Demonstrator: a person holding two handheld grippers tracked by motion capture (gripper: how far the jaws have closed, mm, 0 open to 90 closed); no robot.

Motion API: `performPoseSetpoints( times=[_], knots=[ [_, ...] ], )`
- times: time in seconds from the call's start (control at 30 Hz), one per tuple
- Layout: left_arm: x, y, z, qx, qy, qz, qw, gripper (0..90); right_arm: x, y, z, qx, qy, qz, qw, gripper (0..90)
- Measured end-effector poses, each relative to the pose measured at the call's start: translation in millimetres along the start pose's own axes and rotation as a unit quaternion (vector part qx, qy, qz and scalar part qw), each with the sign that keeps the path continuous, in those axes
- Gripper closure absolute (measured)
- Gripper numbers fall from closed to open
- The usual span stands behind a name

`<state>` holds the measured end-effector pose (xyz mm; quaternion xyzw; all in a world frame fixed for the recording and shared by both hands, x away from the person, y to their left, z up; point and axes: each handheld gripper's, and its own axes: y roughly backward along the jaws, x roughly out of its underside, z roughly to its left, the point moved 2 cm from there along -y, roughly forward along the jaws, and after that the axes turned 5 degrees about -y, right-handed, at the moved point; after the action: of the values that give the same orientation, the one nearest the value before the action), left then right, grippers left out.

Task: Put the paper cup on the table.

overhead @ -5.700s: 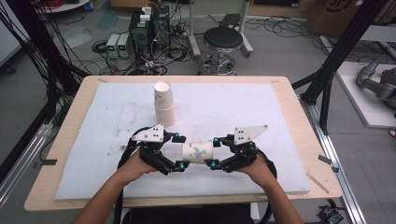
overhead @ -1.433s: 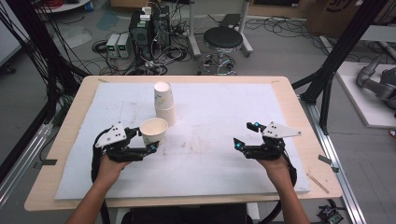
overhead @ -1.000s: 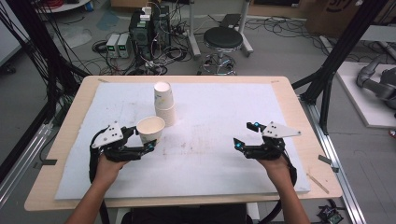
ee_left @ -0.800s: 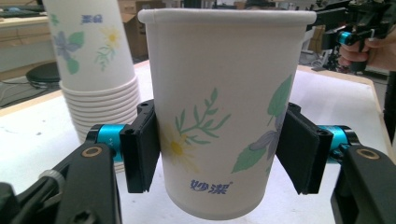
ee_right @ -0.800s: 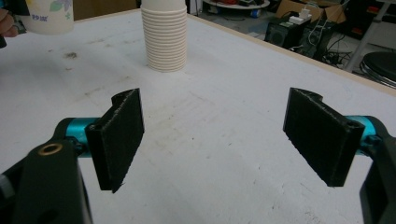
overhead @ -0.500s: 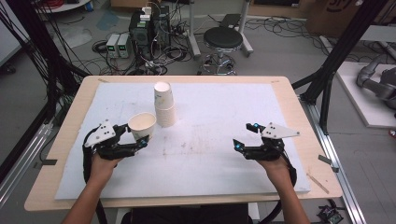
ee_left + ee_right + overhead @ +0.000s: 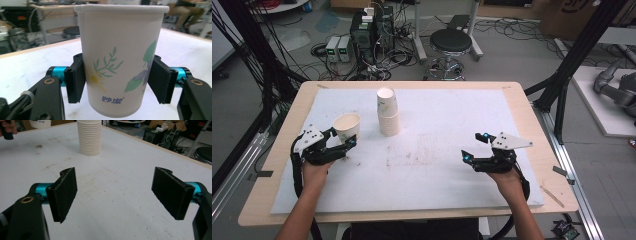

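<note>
- The left gripper has its two black jaws closed against opposite sides of a paper cup, low on the wall, below the middle and well under the rim.
- The paper cup stands upright with its mouth up, printed with a daisy, leaves and a small blue logo. In the high view it sits at the left of the white table cover, just left of the stack of cups, with a gap between them.
- It looks empty, so I judge it very light; the thin wall will dent if squeezed hard, and it is stiffest near the rolled rim and the base. A gentle hold across the lower body, as here, seems sound.
- I cannot tell whether its base rests on the cover or is held just above it.
- The right gripper is wide open and holds nothing, jaws well apart over bare cover; in the high view it sits at the right, far from both the cup and the stack.
</note>
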<state>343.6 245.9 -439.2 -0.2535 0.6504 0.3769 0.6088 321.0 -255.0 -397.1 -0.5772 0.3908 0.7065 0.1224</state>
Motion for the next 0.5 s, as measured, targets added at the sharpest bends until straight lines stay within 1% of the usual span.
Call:
performPoseSetpoints(
  times=[0.1,0.17,0.2,0.23,0.27,0.3,0.33,0.43,0.5],
  knots=[
    [6.8,-3.1,5.9,-0.009,0.013,0.016,0.9998,36.5,0.0,-0.7,0.6,-0.001,0.0,0.001,1.0,20.8],
    [10.2,-6.3,7.3,-0.014,0.012,0.034,0.9993,36.5,0.0,-0.8,0.3,-0.002,0.001,0.0,1.0,20.8],
    [12.5,-9.0,7.3,-0.019,0.008,0.05,0.9985,36.4,0.2,-0.8,0.2,-0.001,0.001,0.001,1.0,20.8],
    [14.1,-10.9,7.3,-0.02,0.008,0.06,0.998,36.4,0.3,-0.5,-0.1,-0.001,0.001,0.001,1.0,20.8],
    [16.5,-13.3,7.2,-0.023,0.009,0.073,0.997,36.4,0.4,-0.4,-0.1,-0.001,0.0,0.001,1.0,20.8],
    [18.7,-15.5,6.9,-0.025,0.005,0.088,0.9958,36.4,0.6,-0.3,0.0,0.0,0.0,0.001,1.0,20.8],
    [20.8,-17.4,6.5,-0.023,0.004,0.098,0.9949,36.3,0.6,0.0,-0.1,0.0,-0.001,0.002,1.0,20.8],
    [25.1,-21.5,5.0,-0.028,-0.004,0.126,0.9916,36.3,1.0,0.8,-0.5,0.001,0.0,0.001,1.0,20.8],
    [25.9,-22.5,4.8,-0.032,-0.006,0.135,0.9904,36.1,1.5,1.3,-1.0,0.002,-0.002,0.0,1.0,20.8]
  ],
)
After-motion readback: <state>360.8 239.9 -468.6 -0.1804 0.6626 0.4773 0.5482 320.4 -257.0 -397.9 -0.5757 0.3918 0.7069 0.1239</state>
